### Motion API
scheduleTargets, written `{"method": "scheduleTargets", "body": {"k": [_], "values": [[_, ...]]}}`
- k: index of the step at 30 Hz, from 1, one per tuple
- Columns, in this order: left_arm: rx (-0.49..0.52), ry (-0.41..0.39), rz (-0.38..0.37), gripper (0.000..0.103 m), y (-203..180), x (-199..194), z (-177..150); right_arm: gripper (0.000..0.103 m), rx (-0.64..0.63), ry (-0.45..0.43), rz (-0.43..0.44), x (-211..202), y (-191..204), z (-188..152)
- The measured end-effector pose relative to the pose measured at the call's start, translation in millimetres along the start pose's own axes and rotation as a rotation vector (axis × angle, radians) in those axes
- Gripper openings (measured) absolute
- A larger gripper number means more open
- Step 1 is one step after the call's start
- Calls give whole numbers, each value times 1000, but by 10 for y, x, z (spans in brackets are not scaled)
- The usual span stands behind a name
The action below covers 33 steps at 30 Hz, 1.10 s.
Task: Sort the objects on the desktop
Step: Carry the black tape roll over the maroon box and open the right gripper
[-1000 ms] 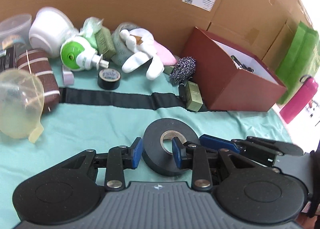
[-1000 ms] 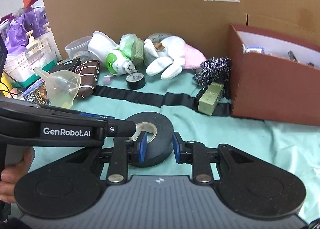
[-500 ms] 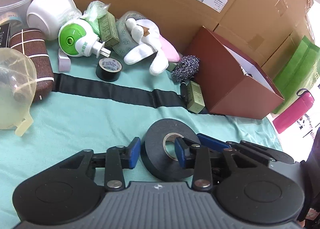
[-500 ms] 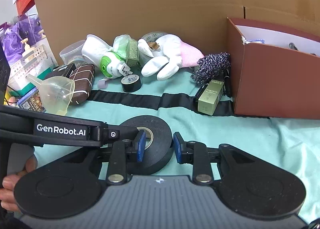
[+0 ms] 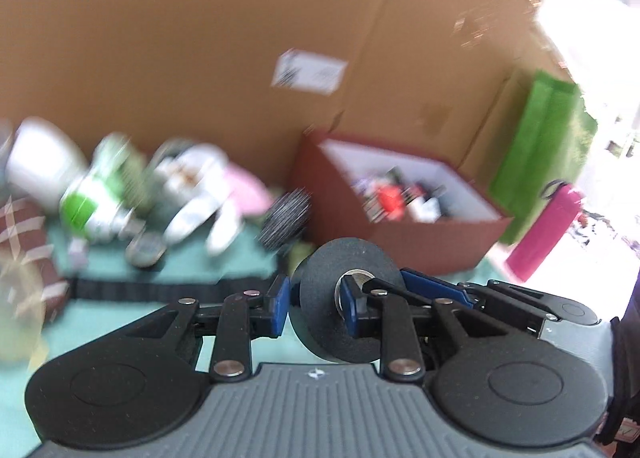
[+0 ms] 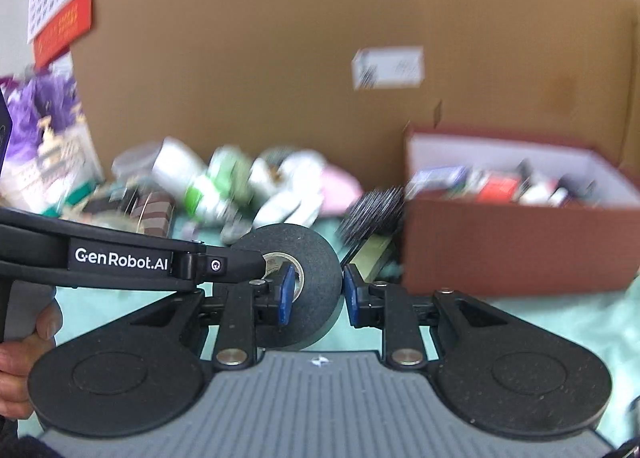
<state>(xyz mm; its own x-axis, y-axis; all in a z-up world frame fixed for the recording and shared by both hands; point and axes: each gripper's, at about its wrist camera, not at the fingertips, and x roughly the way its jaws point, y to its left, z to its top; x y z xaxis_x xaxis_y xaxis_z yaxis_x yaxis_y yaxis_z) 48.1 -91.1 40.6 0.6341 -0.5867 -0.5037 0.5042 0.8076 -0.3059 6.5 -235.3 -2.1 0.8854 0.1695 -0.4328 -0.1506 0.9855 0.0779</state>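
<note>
A big black tape roll [image 5: 352, 254] hangs above the teal cloth [image 5: 120, 322], held from both sides. My left gripper [image 5: 314, 300] has one pad inside the core and one on the roll's outer left face. Its jaws are closing, with the roll's wall pinched between them. My right gripper [image 6: 316, 294] grips the opposite wall of the same roll [image 6: 316, 254], one pad in the core and one outside, jaws also closing. The left gripper's arm [image 6: 120, 258] crosses the right wrist view. A red-brown box [image 5: 400, 254] holding several items stands just beyond.
Blurred clutter lies along the cardboard wall [image 5: 200, 38]: white bowl [image 5: 40, 166], green-and-white plug device [image 5: 92, 206], white plush glove [image 5: 200, 186], steel wool [image 5: 286, 222], small tape roll [image 5: 146, 252]. A black strap [image 5: 160, 290] crosses the cloth. Pink bottle [image 5: 548, 234] and green bag [image 5: 536, 146] stand right.
Both grippers have risen together with the tape roll, lifting it off the cloth toward the red-brown box. The views now look over the box rim and are motion-blurred.
</note>
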Motion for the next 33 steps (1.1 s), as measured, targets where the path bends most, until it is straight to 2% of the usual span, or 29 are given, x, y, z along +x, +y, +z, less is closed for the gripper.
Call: {"method": "scheduleTargets", "body": {"k": [5, 11, 17, 23, 31, 32, 33], "values": [[71, -48, -75, 28, -412, 172, 329, 25, 0, -96, -81, -195, -353, 270], [85, -23, -174, 28, -828, 637, 634, 24, 12, -141, -184, -249, -883, 468], [97, 45, -241, 28, -1178, 1152, 823, 25, 42, -133, -268, -132, -1429, 537], [123, 98, -245, 28, -1421, 1659, 862, 24, 59, -93, -310, 100, -1886, 544], [65, 183, -262, 25, -1496, 2250, 871, 23, 58, -35, -324, 384, -2282, 489], [68, 186, -265, 19, -1518, 2300, 868, 22, 57, -33, -308, 418, -2303, 478], [66, 180, -261, 19, -1533, 2330, 863, 22, 55, -33, -305, 455, -2310, 469]]}}
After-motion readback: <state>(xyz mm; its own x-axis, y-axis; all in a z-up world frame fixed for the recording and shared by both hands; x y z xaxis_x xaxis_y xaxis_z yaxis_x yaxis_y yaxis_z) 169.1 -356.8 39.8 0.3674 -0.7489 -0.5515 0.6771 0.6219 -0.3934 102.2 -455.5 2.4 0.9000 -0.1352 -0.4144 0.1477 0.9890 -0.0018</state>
